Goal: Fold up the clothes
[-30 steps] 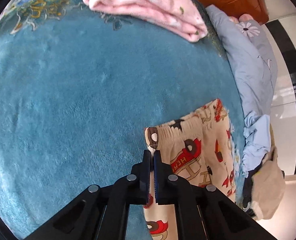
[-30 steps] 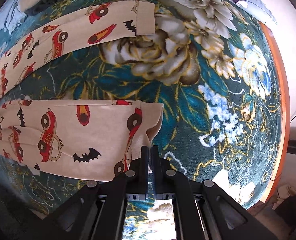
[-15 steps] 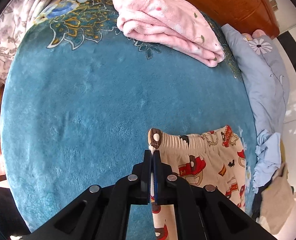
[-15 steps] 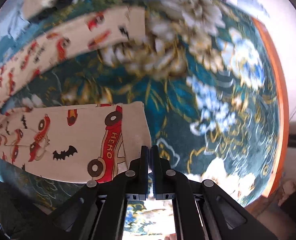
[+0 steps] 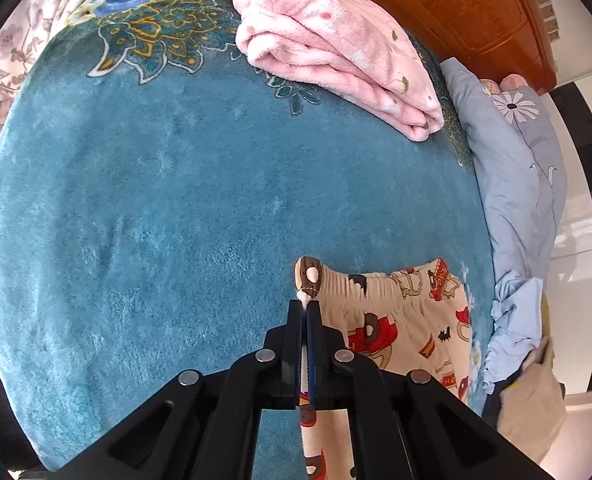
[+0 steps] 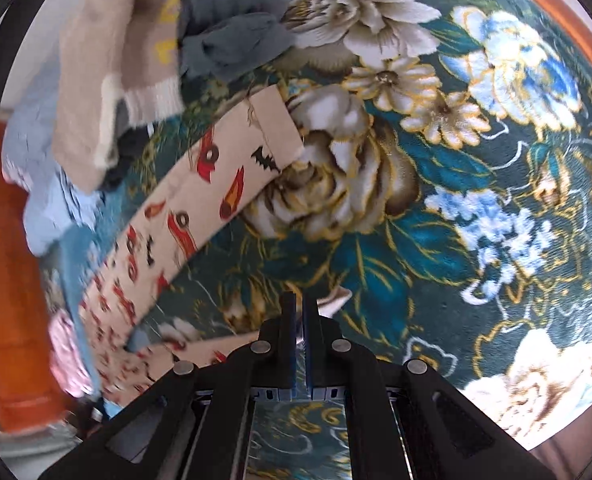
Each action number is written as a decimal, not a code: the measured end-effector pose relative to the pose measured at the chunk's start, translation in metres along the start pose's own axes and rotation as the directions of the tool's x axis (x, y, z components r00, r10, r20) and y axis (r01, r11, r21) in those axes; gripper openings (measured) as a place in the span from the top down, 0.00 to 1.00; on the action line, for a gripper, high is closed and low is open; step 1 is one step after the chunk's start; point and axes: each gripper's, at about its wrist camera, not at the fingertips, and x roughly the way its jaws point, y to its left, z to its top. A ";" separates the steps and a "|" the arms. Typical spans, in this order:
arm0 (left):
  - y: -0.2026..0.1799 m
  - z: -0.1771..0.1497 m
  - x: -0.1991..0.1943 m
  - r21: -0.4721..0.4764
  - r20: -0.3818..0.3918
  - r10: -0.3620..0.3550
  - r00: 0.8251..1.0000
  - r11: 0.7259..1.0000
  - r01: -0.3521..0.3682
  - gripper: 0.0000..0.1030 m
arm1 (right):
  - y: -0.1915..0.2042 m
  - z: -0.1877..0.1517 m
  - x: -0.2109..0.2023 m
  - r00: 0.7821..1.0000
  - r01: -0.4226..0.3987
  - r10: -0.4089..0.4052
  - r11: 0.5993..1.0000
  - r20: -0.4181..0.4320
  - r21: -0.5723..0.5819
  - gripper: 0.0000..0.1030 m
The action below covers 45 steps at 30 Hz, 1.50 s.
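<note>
Beige pyjama trousers [image 5: 396,320] printed with red cars and bats lie on a teal blanket [image 5: 176,200]. My left gripper [image 5: 306,308] is shut on the corner of their elastic waistband, which pokes up above the fingertips. In the right wrist view one trouser leg [image 6: 200,208] stretches diagonally across the flowered blanket [image 6: 476,200]. My right gripper [image 6: 299,304] is shut on the other leg's hem, of which only a small flap [image 6: 338,298] and a strip at the lower left show. The view there is blurred by motion.
A folded pink fleece [image 5: 336,52] lies at the back by a wooden headboard [image 5: 476,8]. A grey-blue duvet [image 5: 516,168] and a pile of clothes [image 5: 524,360] sit to the right. A beige sweater [image 6: 116,80] and grey garments [image 6: 236,44] are heaped beyond the leg.
My left gripper has lifted and drawn the waistband corner back, so more of the blanket shows. My right gripper has swung left with the hem, carrying that leg over; its panel has dropped from view.
</note>
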 end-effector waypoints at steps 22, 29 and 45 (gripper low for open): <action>-0.002 -0.003 0.008 -0.056 -0.038 -0.086 0.996 0.995 0.084 0.98 | 0.104 0.001 0.124 0.968 0.107 -0.161 0.959 -0.193 -0.263 0.62; -0.003 -0.003 0.007 -0.048 -0.040 -0.105 0.994 0.994 0.103 0.98 | 0.139 -0.006 0.157 0.927 0.272 -0.350 0.877 -0.137 -0.395 0.61; -0.009 -0.004 -0.005 -0.046 -0.030 -0.145 0.989 0.989 0.143 0.98 | 0.101 -0.007 0.105 0.990 0.041 -0.068 0.977 -0.125 -0.209 0.97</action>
